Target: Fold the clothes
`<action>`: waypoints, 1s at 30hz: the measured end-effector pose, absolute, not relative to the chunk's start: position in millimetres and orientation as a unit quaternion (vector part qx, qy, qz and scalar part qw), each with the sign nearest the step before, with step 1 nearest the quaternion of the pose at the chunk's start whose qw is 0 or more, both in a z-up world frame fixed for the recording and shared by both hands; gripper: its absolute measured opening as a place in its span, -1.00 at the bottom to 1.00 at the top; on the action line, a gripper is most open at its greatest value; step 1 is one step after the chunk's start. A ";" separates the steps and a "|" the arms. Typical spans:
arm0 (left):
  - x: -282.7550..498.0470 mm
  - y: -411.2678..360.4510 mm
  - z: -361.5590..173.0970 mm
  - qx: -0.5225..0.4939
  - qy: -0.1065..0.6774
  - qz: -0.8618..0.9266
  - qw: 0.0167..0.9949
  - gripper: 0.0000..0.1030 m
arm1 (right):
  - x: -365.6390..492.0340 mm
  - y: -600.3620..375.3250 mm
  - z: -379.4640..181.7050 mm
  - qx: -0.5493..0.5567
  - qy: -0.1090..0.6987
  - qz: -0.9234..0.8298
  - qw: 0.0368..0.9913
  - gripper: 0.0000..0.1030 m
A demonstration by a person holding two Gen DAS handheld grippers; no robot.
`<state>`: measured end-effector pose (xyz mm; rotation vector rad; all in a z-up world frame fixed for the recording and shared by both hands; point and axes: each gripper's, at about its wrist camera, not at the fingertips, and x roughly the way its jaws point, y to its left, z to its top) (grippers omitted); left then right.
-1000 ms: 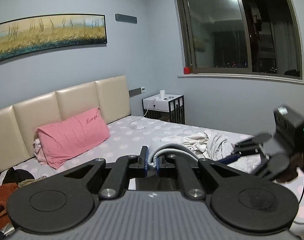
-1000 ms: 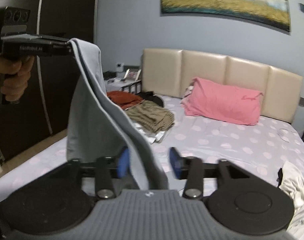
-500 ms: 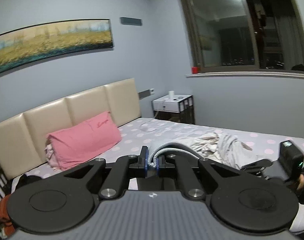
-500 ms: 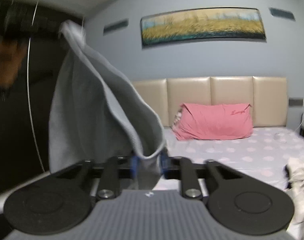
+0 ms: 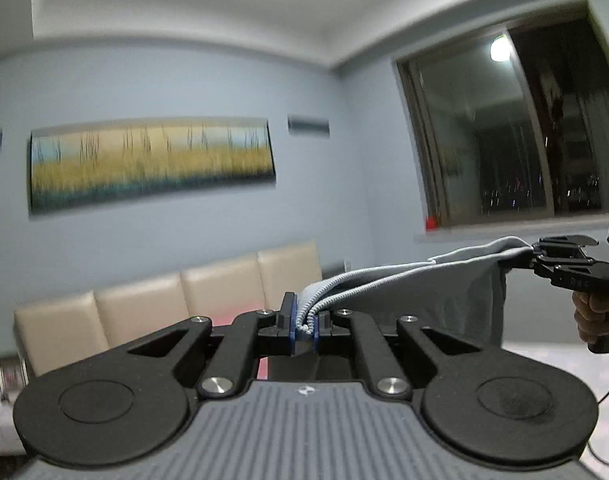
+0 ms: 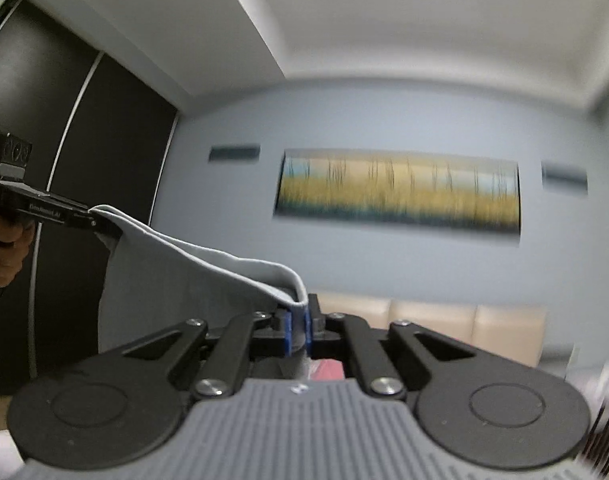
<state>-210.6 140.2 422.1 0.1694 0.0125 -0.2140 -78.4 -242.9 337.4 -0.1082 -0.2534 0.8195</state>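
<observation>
A light grey garment (image 5: 464,296) hangs stretched in the air between my two grippers. In the left wrist view my left gripper (image 5: 303,320) is shut on its ribbed edge, and at the far right my right gripper (image 5: 520,258) grips another part of the edge, held by a hand (image 5: 596,316). In the right wrist view my right gripper (image 6: 298,326) is closing its jaws, and the blue pads pinch the grey garment's (image 6: 176,280) hem. The left gripper (image 6: 108,232) holds the far end at the left. The cloth below the hem is mostly hidden.
A beige padded headboard (image 5: 184,292) runs low along the blue wall under a long painting (image 5: 144,164). A dark window (image 5: 524,140) is at the right. A dark wardrobe (image 6: 84,160) stands at the left. A bit of the pink pillow (image 6: 328,370) shows below the right jaws.
Both grippers rose, so the bed dropped out of view. The right jaws went from open around the grey hem to pinching it. The garment now spans between the two grippers.
</observation>
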 end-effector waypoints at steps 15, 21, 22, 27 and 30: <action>-308.0 100.6 616.0 0.124 -0.140 -0.111 0.976 -0.88 | -171.0 -265.6 606.5 -0.177 -0.283 0.313 0.889 -0.87; -286.9 104.1 602.6 0.126 -0.111 -0.137 0.976 -0.86 | -167.8 -277.0 620.5 -0.185 -0.256 0.323 0.892 -0.87; -273.4 108.2 596.5 0.122 -0.096 -0.142 0.978 -0.86 | -162.3 -276.9 618.2 -0.186 -0.248 0.327 0.893 -0.87; -181.8 131.9 542.5 0.103 -0.017 -0.155 0.982 -0.86 | -96.9 -259.3 587.6 -0.183 -0.171 0.353 0.901 -0.87; -117.4 148.4 496.8 0.080 0.026 -0.159 0.984 -0.86 | -39.3 -239.8 551.5 -0.189 -0.115 0.361 0.906 -0.87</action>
